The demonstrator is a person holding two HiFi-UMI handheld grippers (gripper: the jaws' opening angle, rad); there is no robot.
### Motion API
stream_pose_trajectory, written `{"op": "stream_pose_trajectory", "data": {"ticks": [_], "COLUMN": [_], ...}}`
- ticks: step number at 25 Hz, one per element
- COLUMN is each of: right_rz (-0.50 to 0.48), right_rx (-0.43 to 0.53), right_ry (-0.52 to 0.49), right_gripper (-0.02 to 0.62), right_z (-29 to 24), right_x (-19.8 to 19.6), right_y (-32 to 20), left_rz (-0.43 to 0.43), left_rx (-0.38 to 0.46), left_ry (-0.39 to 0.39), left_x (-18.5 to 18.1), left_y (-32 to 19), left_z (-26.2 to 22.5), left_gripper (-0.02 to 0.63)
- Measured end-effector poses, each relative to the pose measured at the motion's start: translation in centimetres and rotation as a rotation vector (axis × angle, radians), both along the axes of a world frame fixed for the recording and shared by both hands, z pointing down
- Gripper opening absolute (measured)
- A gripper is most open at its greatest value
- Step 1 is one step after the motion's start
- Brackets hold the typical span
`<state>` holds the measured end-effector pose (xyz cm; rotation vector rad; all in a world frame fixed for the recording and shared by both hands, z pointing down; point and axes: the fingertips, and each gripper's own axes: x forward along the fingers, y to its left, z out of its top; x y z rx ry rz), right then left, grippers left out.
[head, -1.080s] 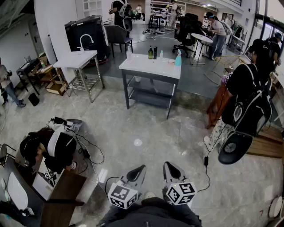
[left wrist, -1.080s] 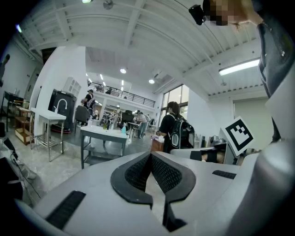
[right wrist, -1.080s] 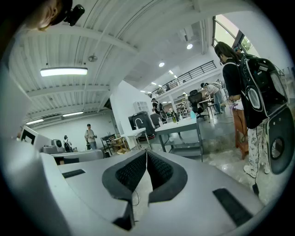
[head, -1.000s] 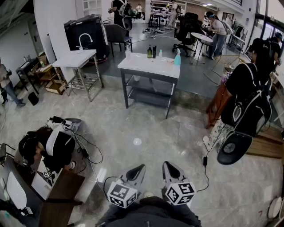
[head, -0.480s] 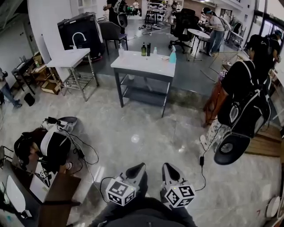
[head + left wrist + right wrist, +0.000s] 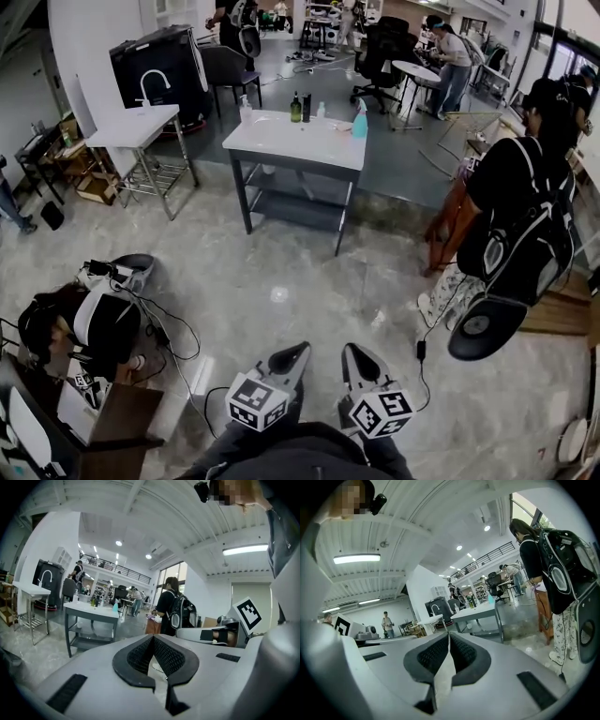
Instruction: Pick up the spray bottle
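Observation:
The teal spray bottle [image 6: 360, 120] stands at the far right corner of a white-topped table [image 6: 281, 142] across the room. It also appears small in the left gripper view as the spray bottle [image 6: 115, 606] and in the right gripper view as the spray bottle [image 6: 491, 599]. My left gripper [image 6: 297, 350] and right gripper [image 6: 351, 349] are side by side at the bottom of the head view, far short of the table. The left gripper [image 6: 153, 637] has its pads meeting with nothing between them. So does the right gripper [image 6: 449, 635].
Dark bottles [image 6: 300, 107] and a white pump bottle [image 6: 246, 110] share the table. A person with a black backpack [image 6: 525, 211] stands at the right. Another person [image 6: 80, 323] crouches at the left among cables [image 6: 173, 323]. A sink table [image 6: 136, 127] stands at the back left.
The table and the spray bottle have come closer and shifted left in the head view. Both grippers have moved forward together and stayed shut.

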<state>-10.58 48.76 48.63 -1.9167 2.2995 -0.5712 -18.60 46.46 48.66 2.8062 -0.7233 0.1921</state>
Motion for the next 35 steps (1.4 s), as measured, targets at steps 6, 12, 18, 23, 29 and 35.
{"op": "stream_pose_trajectory", "data": {"ticks": [6, 12, 18, 23, 29, 35], "right_rz": [-0.006, 0.003, 0.026, 0.059, 0.078, 0.071], "right_rx": [-0.015, -0.007, -0.005, -0.003, 0.009, -0.002], "right_ry": [-0.022, -0.06, -0.075, -0.081, -0.076, -0.086], "right_gripper": [0.015, 0.015, 0.015, 0.015, 0.015, 0.015], "right_z": [0.0, -0.9, -1.2, -1.5, -1.8, -0.8], "right_x": [0.2, 1.0, 2.2, 3.5, 4.6, 5.1], "right_y": [-5.7, -12.3, -18.6, -23.1, -28.4, -32.2], "left_rz": [0.028, 0.069, 0.115, 0.146, 0.163, 0.169], "left_rx": [-0.007, -0.023, -0.033, -0.024, -0.017, -0.021], "left_ry": [-0.003, -0.016, -0.028, -0.02, -0.011, -0.013], "left_x": [0.9, 2.3, 4.3, 5.7, 6.8, 7.3], "left_y": [-6.0, -12.2, -18.5, -23.5, -28.8, -32.4], "left_z": [-0.1, -0.7, -0.7, -1.2, -1.5, -0.6], "left_gripper": [0.003, 0.003, 0.003, 0.003, 0.003, 0.003]}}
